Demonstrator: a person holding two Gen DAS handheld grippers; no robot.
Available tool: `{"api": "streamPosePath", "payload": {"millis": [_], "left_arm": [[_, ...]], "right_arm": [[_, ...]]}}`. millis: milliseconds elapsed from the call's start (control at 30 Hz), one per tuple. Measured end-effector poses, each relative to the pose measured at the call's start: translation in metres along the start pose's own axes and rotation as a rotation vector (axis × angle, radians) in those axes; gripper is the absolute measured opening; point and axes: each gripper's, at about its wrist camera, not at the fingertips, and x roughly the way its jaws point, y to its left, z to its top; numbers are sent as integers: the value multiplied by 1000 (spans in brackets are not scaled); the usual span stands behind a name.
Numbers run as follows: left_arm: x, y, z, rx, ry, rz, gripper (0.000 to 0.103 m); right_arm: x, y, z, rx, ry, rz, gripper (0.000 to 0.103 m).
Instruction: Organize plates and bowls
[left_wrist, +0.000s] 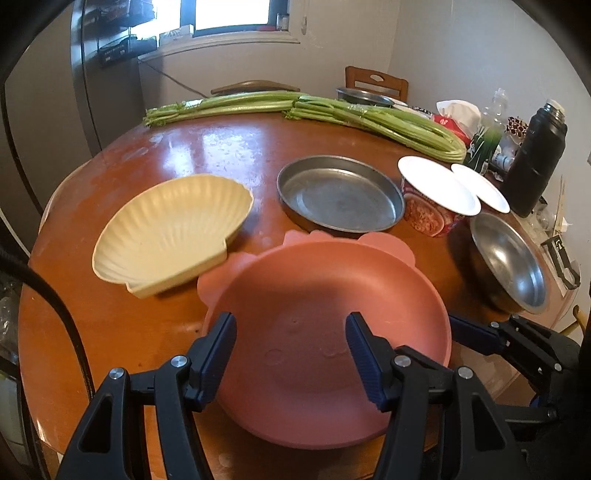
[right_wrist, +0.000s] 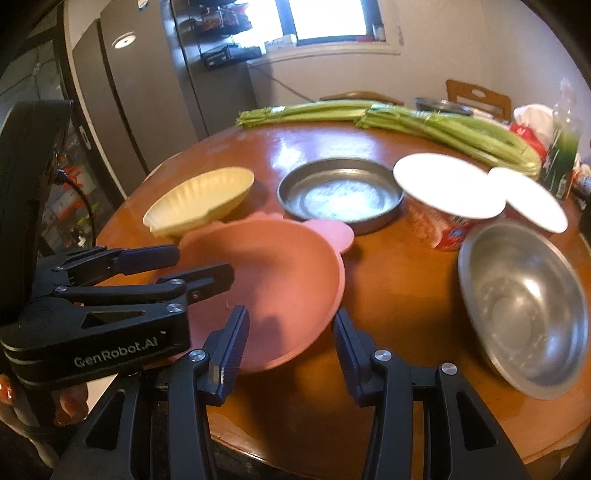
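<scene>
A pink animal-shaped plate (left_wrist: 317, 306) (right_wrist: 280, 273) lies at the near edge of the round wooden table (left_wrist: 207, 151). My left gripper (left_wrist: 291, 332) is open above its near part; it shows in the right wrist view (right_wrist: 199, 266) at the plate's left side. My right gripper (right_wrist: 290, 325) is open, its fingers either side of the plate's near right rim; one finger shows in the left wrist view (left_wrist: 476, 334). A cream shell-shaped dish (left_wrist: 166, 236) (right_wrist: 201, 201), a flat metal pan (left_wrist: 340, 192) (right_wrist: 340, 192) and a steel bowl (left_wrist: 511, 258) (right_wrist: 524, 310) lie around.
Two instant-noodle cups with white lids (left_wrist: 439, 192) (right_wrist: 448, 188) stand right of the pan. Celery bunches (left_wrist: 295, 107) (right_wrist: 406, 118) lie along the far edge. A black thermos (left_wrist: 535, 158), bottles and bags crowd the right side. A fridge (right_wrist: 122, 92) stands at left.
</scene>
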Motion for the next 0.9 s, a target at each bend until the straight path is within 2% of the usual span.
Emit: {"api": "streamPosePath", "payload": {"millis": [133, 267, 433, 533, 567, 800, 900], "left_arm": [[-11, 13, -2, -34, -28, -5, 61], [-24, 34, -2, -82, -59, 40, 61], [-31, 54, -1, -117, -78, 72, 61], [-18, 62, -4, -120, -30, 94, 61], [-12, 64, -4, -128, -11, 80, 61], [3, 56, -6, -109, 13, 42, 61], [9, 48, -8, -99, 31, 19, 55]], "right_arm": [[3, -12, 1, 48, 13, 3, 49], [5, -20, 7, 63, 0, -9, 49], [18, -18, 12, 56, 29, 15, 49], [21, -14, 14, 43, 27, 29, 49], [22, -13, 14, 43, 26, 34, 49], [27, -8, 14, 7, 18, 33, 47], [29, -7, 14, -1, 19, 35, 45]]}}
